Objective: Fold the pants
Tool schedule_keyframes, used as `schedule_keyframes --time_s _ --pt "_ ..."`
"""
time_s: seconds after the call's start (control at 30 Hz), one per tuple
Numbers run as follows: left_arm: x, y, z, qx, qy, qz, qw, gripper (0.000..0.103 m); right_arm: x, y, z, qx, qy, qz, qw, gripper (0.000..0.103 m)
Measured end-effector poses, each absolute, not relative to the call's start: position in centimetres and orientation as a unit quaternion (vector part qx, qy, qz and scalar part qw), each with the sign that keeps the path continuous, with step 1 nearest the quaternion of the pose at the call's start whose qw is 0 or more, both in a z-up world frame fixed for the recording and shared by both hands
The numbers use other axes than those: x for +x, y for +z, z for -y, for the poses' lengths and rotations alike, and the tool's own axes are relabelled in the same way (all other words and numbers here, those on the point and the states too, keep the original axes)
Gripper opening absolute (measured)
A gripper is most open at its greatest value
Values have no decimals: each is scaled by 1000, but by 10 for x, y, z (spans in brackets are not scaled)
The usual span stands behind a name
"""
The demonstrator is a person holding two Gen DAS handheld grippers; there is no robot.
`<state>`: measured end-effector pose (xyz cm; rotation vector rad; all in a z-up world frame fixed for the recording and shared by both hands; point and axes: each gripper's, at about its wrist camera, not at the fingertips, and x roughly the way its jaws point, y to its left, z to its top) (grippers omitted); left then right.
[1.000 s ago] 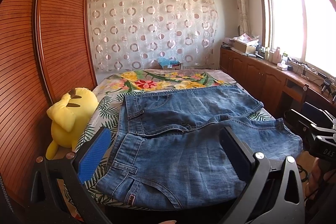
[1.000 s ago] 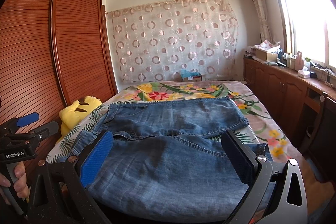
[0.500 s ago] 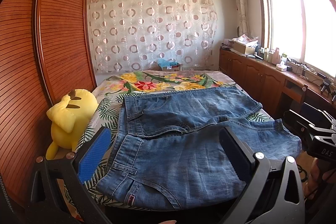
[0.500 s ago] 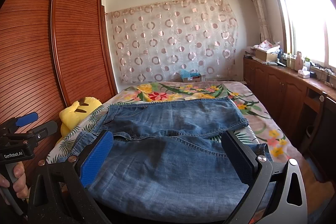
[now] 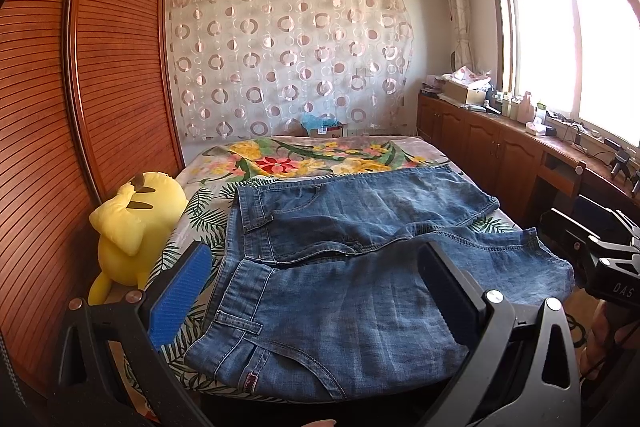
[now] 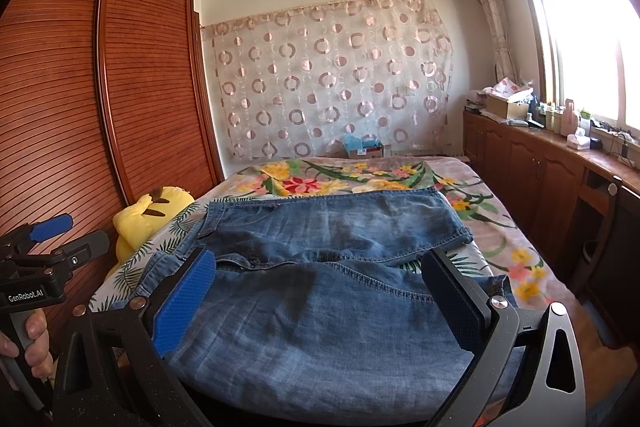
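The blue denim pants [image 5: 352, 267] are spread flat across the floral bed [image 5: 320, 163], filling the lower centre of both frames, waistband at left. The left tongs [image 5: 316, 291] and right tongs [image 6: 320, 299] are held released above them, grasping nothing. A yellow plush toy [image 5: 132, 223] is seen at the left edge.

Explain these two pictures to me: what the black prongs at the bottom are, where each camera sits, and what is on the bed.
There is no robot here. A person holds a hand-held two-finger gripper in each hand, and each has a wide-angle camera looking out along its fingers. One picture is from the left gripper, the other from the right gripper; the black prongs with blue pads are their fingers. Each view also catches the other tool at its edge. Both grippers are open and hold nothing. On the bed, with its flowered cover, a pair of jeans lies spread out, not yet folded. A yellow plush toy sits at the bed's left side, beside the wardrobe.
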<state>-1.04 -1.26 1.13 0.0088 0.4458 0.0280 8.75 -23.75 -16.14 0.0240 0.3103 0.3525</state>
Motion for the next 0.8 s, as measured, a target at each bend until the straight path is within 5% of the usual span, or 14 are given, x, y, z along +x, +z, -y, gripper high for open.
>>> schedule_keyframes --time_s 0.8 --pt "-3 7 8 4 7 -241 971 103 98 -168 235 15 181 -171 968 103"
